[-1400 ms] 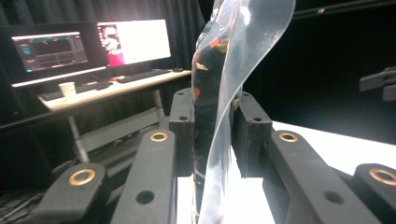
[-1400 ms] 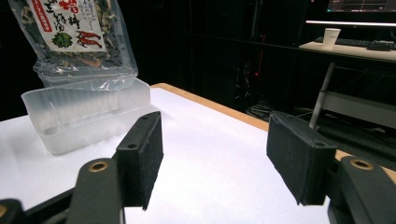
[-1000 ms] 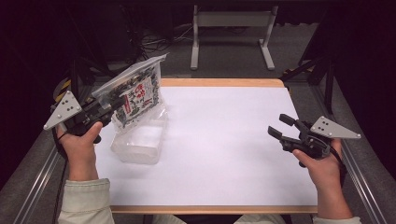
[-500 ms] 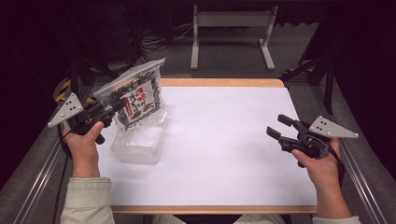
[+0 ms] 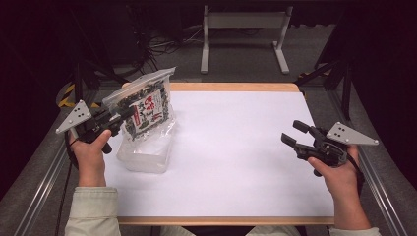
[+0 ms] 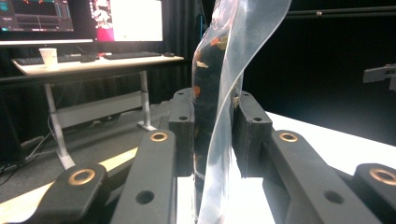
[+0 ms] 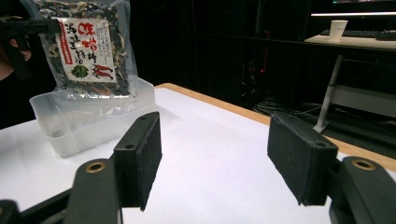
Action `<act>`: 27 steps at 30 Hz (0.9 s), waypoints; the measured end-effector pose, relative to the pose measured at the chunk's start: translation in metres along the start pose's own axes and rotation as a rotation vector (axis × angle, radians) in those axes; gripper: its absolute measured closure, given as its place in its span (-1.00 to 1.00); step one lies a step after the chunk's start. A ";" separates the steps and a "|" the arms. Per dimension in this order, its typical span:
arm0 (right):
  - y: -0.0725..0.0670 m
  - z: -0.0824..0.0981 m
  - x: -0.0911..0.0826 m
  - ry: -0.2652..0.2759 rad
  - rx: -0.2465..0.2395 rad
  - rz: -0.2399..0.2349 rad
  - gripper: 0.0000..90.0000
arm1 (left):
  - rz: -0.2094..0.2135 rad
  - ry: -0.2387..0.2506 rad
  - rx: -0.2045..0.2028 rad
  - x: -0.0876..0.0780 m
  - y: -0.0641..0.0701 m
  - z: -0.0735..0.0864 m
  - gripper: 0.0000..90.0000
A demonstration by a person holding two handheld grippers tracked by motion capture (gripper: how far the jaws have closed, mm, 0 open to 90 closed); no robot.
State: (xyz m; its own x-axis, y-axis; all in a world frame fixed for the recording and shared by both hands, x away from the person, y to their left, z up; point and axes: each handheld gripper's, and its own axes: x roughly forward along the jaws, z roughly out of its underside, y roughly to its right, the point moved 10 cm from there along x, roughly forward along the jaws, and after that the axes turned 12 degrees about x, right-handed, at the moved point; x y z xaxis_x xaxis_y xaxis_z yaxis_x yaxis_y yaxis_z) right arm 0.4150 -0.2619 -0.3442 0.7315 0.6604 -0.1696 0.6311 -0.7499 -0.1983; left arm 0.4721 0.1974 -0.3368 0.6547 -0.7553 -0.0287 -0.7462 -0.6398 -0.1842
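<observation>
Over the left side of the white table [image 5: 236,162], the left gripper [image 5: 118,117] is clamped on the edge of a clear bag of dried seaweed mix [image 5: 145,108], its pads pressing the plastic film from both sides (the left gripper view shows the film pinched between the two black jaws). The bag hangs tilted above a clear plastic container [image 5: 147,152], its lower end dipping into the container's open top; whether it already touches the bottom I cannot tell. From the right gripper view the bag's bottom edge appears to sit behind the container's near wall.

The right gripper [image 5: 295,135] hovers well apart over the table's right side, jaws wide with nothing between them.

The placing looks almost done: the bag is lifted and lined up with the container. Left to do, by my judgement, is lowering it fully inside and letting go.
</observation>
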 end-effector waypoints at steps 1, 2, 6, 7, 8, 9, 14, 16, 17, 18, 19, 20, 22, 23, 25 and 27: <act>0.000 0.000 0.000 0.000 -0.002 -0.001 -0.20 | 0.000 -0.005 0.001 0.000 0.000 0.001 0.60; 0.000 0.000 0.001 0.001 -0.003 -0.003 -0.20 | 0.001 -0.011 0.004 0.000 0.000 0.002 0.60; 0.001 0.002 0.003 -0.009 0.008 -0.010 -0.21 | 0.001 -0.013 -0.005 0.001 0.000 0.006 0.60; 0.001 0.002 0.003 -0.009 0.008 -0.010 -0.21 | 0.001 -0.013 -0.005 0.001 0.000 0.006 0.60; 0.002 0.003 0.003 -0.009 0.011 -0.009 -0.21 | -0.001 -0.018 -0.005 0.000 -0.001 0.008 0.60; 0.001 0.002 0.004 -0.009 0.011 -0.011 -0.22 | 0.001 -0.022 -0.008 0.000 -0.001 0.010 0.60; 0.001 0.002 0.005 -0.007 0.014 -0.016 -0.22 | -0.001 -0.037 -0.027 -0.001 -0.004 0.019 0.60; 0.001 0.002 0.006 -0.007 0.014 -0.016 -0.22 | 0.004 -0.057 -0.031 0.001 -0.004 0.025 0.60; 0.001 0.002 0.006 -0.009 0.017 -0.015 -0.23 | 0.006 -0.063 -0.039 0.002 -0.004 0.028 0.60; 0.001 0.002 0.006 -0.009 0.015 -0.017 -0.23 | 0.005 -0.070 -0.043 0.003 -0.003 0.030 0.60; 0.002 0.002 0.007 -0.010 0.017 -0.016 -0.23 | 0.007 -0.070 -0.047 0.003 -0.003 0.031 0.60; 0.002 0.002 0.007 -0.010 0.018 -0.017 -0.23 | 0.007 -0.070 -0.047 0.003 -0.003 0.031 0.60; 0.002 0.002 0.008 -0.009 0.020 -0.020 -0.24 | 0.007 -0.064 -0.054 0.003 -0.003 0.032 0.60; 0.002 0.002 0.008 -0.009 0.022 -0.019 -0.24 | 0.006 -0.064 -0.055 0.002 -0.004 0.033 0.60; 0.002 0.002 0.009 -0.010 0.024 -0.024 -0.24 | 0.003 -0.065 -0.061 0.002 -0.004 0.034 0.59; 0.002 0.003 0.010 -0.010 0.023 -0.023 -0.24 | -0.005 -0.072 -0.075 0.002 -0.006 0.038 0.59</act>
State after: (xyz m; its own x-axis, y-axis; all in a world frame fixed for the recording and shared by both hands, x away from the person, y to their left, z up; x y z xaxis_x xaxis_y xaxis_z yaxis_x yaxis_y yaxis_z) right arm 0.4226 -0.2567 -0.3489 0.7140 0.6782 -0.1739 0.6419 -0.7332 -0.2244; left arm 0.4828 0.2049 -0.3729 0.6632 -0.7418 -0.0992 -0.7482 -0.6541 -0.1109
